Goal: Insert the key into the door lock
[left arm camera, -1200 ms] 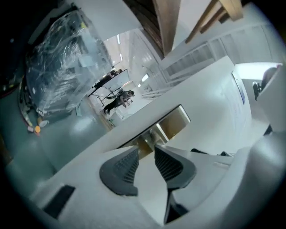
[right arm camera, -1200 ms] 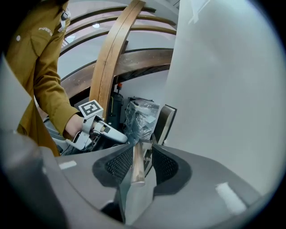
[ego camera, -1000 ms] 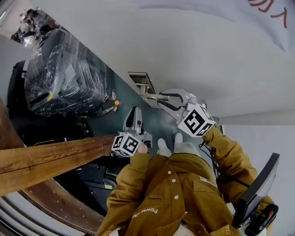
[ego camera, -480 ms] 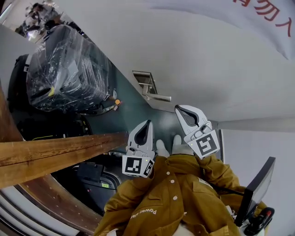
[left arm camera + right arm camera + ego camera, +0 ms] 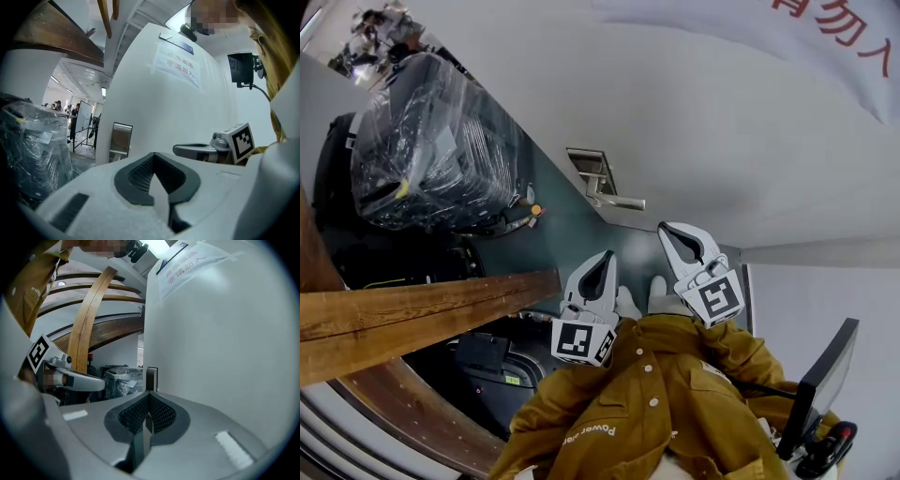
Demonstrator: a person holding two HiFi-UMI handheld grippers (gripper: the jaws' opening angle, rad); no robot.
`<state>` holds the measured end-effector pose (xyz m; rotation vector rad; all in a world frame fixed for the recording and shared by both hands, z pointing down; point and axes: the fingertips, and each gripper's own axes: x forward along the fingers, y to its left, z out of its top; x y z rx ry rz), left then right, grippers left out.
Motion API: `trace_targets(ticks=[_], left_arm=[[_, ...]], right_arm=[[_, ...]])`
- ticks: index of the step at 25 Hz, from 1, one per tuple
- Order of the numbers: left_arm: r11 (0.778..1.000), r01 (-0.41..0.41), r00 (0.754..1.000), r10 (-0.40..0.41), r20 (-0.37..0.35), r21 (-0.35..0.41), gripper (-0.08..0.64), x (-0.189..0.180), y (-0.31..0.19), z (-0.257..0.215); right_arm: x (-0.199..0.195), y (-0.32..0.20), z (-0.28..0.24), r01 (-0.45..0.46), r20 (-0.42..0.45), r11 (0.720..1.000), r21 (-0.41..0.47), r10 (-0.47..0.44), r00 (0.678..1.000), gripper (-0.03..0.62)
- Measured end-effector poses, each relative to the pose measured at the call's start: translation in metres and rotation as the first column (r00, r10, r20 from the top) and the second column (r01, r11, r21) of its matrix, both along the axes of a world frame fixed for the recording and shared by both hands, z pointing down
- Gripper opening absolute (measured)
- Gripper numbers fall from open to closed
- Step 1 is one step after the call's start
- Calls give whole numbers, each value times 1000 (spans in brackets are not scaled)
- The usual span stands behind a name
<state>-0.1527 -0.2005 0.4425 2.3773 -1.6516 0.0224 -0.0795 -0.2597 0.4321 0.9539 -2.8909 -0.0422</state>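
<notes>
The white door (image 5: 703, 122) carries a metal lock plate (image 5: 589, 166) with a lever handle (image 5: 619, 200); the plate also shows in the left gripper view (image 5: 120, 140) and the right gripper view (image 5: 151, 377). No key shows in any view. My left gripper (image 5: 604, 256) is shut and empty, held close to my body, a short way back from the handle. My right gripper (image 5: 669, 229) is also shut with nothing between its jaws, beside the left one and just below the handle. Each gripper sees the other: the right gripper (image 5: 206, 151), the left gripper (image 5: 70, 378).
A dark bulky object wrapped in plastic film (image 5: 431, 141) stands left of the door. A wooden beam (image 5: 412, 314) crosses the lower left. A paper sign (image 5: 180, 63) hangs on the door. A black monitor (image 5: 820, 384) is at the lower right.
Both grippers have drawn back from the handle toward my body, rolled, and gone from open to shut. The right gripper's jaws no longer reach the lever.
</notes>
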Motion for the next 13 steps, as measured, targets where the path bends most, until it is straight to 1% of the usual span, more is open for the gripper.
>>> trace_targets(ticks=[4,9,13], left_arm=[[1000,-3,1000,3,-14,-8,3,0,-1,2],[1000,-8,1000,8,-26,-14,3,1,-2,4],[1000,-25,1000,24,-18,-17,3,3,-1,3]], right_arm=[[-3,1,-1,10,-15,1000,15,-9,1000,5],[-1,2,-2,0,-4,1000,0,0,1000,5],[-1,4,-4,1,-9,1000,6,-1,1000,5]])
